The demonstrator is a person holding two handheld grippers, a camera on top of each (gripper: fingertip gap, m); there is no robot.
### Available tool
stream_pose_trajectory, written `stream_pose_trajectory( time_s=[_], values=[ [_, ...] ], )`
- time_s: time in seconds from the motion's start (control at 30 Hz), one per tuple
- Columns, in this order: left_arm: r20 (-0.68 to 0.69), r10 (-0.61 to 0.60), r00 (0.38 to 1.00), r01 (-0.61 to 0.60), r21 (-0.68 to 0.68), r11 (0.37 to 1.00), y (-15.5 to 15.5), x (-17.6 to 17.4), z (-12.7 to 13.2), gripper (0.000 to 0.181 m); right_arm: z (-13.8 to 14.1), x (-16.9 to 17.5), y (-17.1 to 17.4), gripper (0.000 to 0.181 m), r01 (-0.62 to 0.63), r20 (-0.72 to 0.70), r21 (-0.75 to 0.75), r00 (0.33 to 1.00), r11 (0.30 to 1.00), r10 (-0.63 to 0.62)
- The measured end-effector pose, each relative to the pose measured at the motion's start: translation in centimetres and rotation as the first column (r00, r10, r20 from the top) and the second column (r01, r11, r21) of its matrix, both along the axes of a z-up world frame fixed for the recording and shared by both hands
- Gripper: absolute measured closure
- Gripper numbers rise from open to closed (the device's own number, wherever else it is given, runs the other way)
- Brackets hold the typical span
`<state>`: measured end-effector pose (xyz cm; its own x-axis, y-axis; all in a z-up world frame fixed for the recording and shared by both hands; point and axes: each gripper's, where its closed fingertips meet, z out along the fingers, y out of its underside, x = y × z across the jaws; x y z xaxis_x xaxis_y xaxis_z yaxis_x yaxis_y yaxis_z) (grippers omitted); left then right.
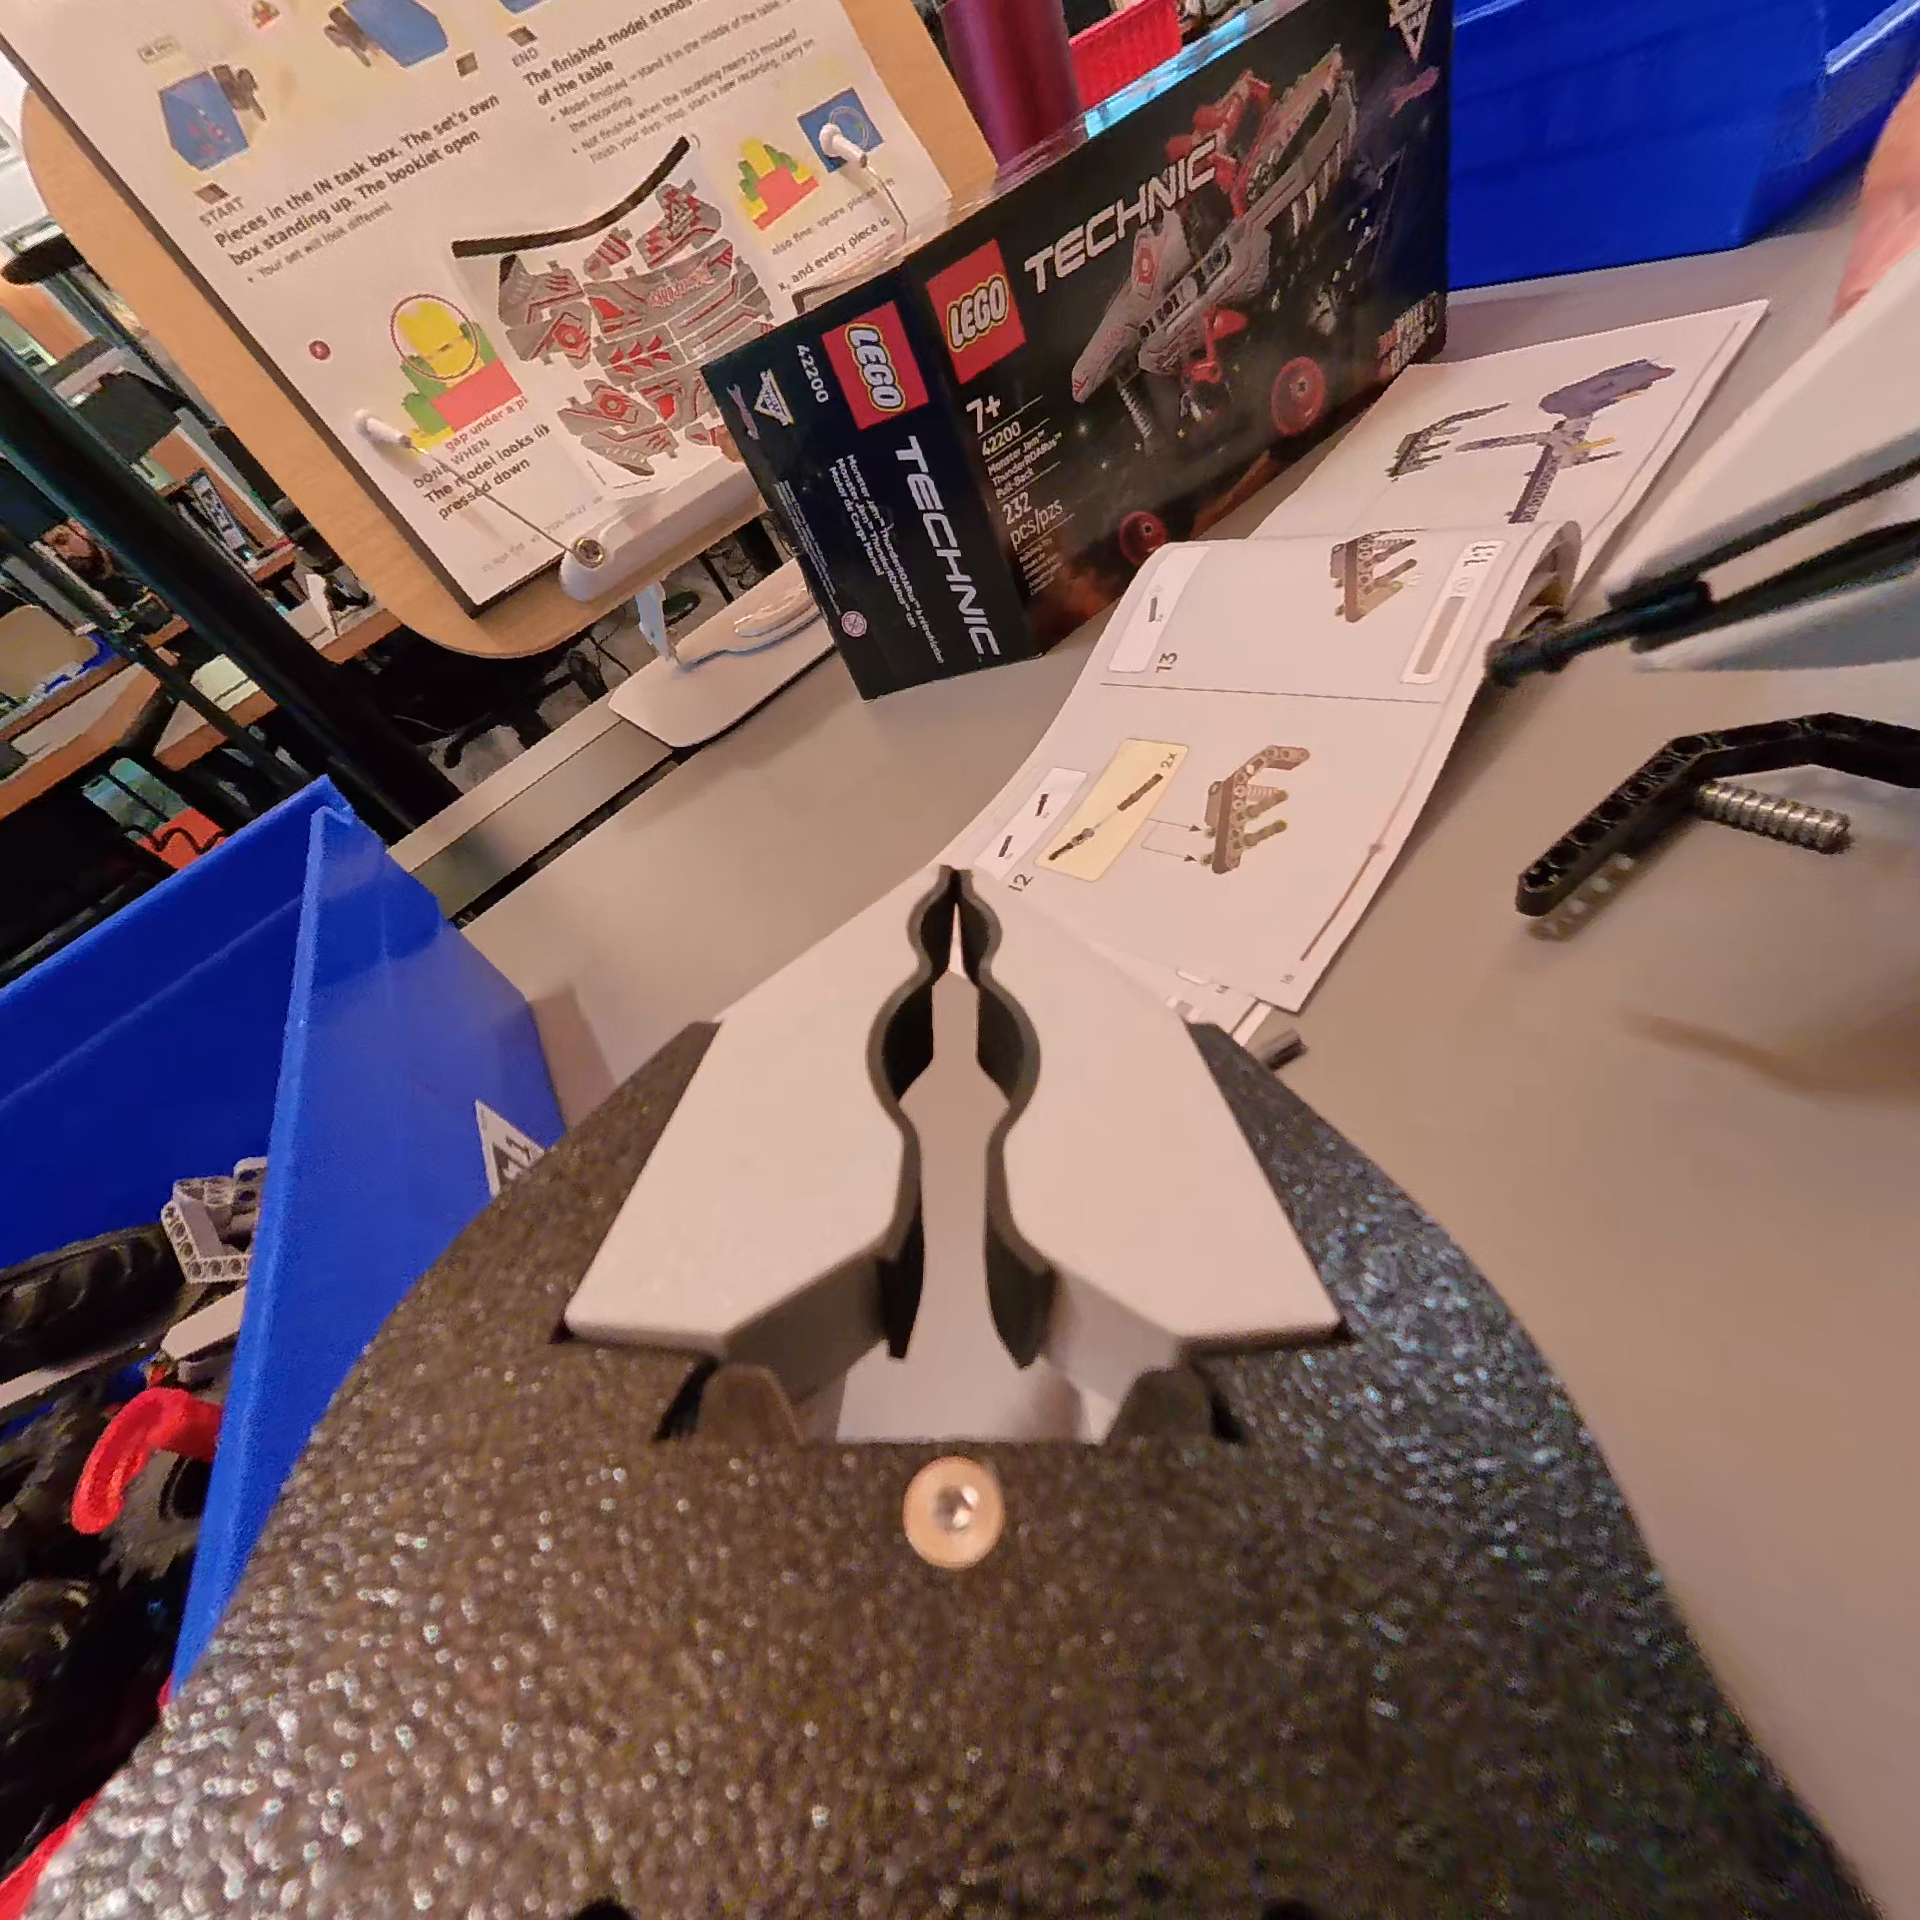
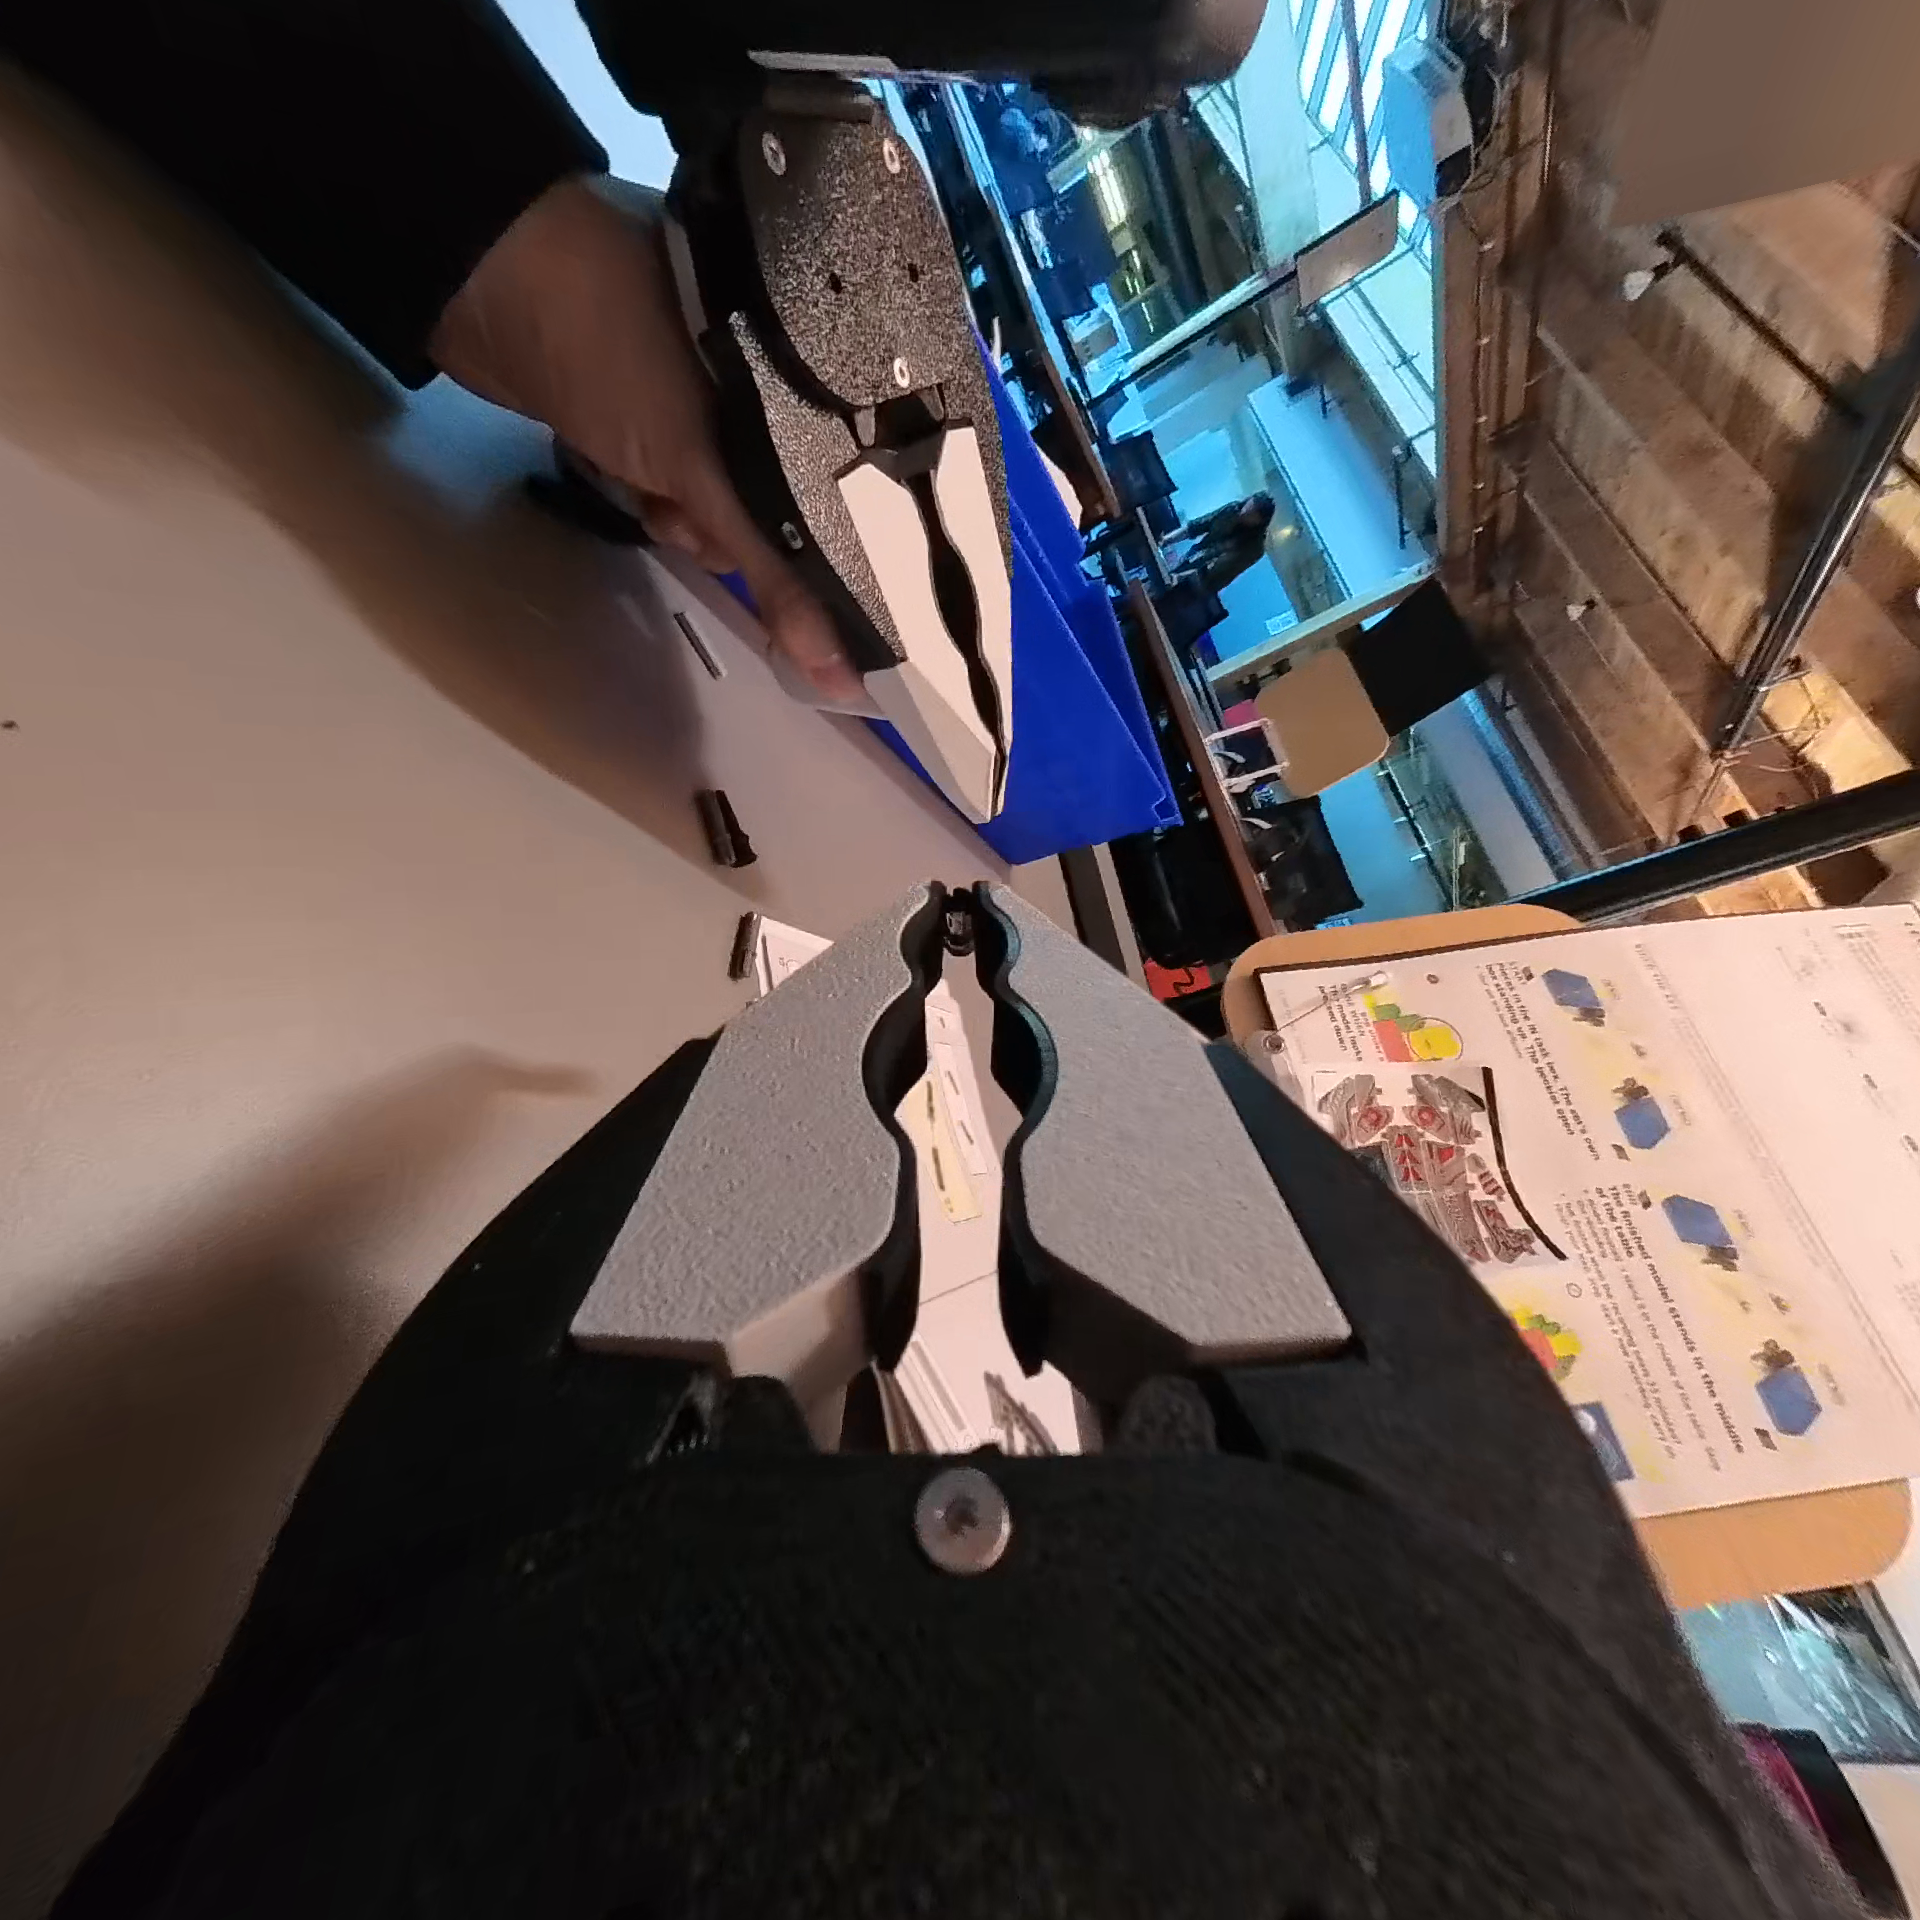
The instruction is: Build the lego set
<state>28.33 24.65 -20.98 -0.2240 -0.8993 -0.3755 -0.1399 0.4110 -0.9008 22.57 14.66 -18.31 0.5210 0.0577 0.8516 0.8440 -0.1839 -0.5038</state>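
Left wrist view: blue bin (image 1: 343,1091) at 9 o'clock with loose parts inside, incl. a red piece (image 1: 135,1455) and a grey beam (image 1: 208,1221). Left tool (image 1: 958,914) at centre, jaws clenched, tips meeting, nothing between them, over the grey desk (image 1: 1507,1299). Instruction board (image 1: 416,260) at 11 o'clock, upright set box (image 1: 1091,416) at 12, open booklet (image 1: 1299,727) lying just in front of the box at 1. Black angled beam with a metal spring (image 1: 1683,821) on the desk at 3 o'clock, apart from the booklet. Right wrist view, rolled sideways: three small black pins (image 2: 725,826) on the desk at 10 o'clock; right tool (image 2: 961,914) at centre, jaws nearly together, pinching a small dark pin (image 2: 956,928) at the tips; left tool in a hand (image 2: 623,457) at 12.
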Motion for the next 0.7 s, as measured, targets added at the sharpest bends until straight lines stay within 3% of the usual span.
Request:
stream_pose_trajectory(
  time_s=[0.17, 0.33, 0.7],
  values=[
    [0.003, -0.010, 1.000, 0.010, 0.010, 1.000, -0.2, 0.0, 0.0, 0.181, 0.6, -0.2, -0.1, 0.179, -0.020, -0.098, 0.039, 0.995, 0.999, 0.024],
    [0.012, -0.012, 1.000, 0.012, 0.011, 1.000, -0.3, -0.1, 0.1, 0.181, 0.4, 0.1, -0.3, 0.179, 0.000, -0.012, 0.018, 1.000, 1.000, 0.000],
    [0.010, -0.019, 1.000, 0.019, 0.020, 1.000, -0.4, -0.1, 0.0, 0.181, -1.0, -0.3, 0.0, 0.179, -0.017, -0.009, -0.056, 1.000, 0.998, 0.016]
  ],
)
